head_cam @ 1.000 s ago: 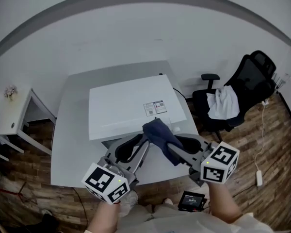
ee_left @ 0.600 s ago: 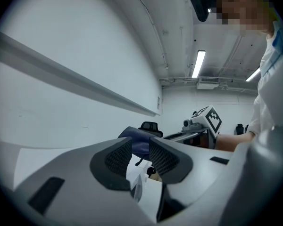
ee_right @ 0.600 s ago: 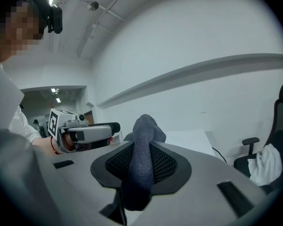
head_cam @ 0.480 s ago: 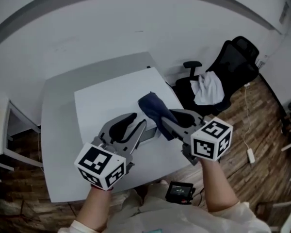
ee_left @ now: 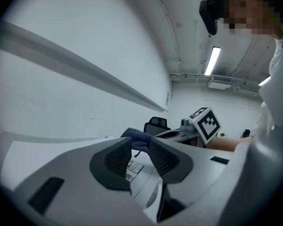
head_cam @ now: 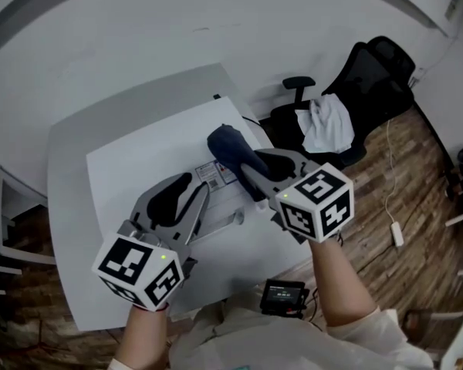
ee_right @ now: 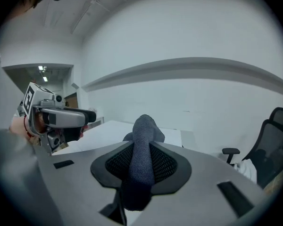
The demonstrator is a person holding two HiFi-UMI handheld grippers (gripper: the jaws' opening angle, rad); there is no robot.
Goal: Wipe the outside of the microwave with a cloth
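The head view looks steeply down from above onto the microwave (head_cam: 139, 160), left gripper (head_cam: 201, 193) and right gripper (head_cam: 243, 168). Each gripper view sits low over the microwave top, close behind its jaws, and catches the other gripper at its side. Both show the cloth (head_cam: 228, 146) and the far chair (head_cam: 370, 75).

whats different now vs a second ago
The right gripper carried the blue cloth from the microwave front edge forward across its top, past the label. The left gripper has just been opening its jaws, with nothing between them. Unchanged: the right grip on the cloth.
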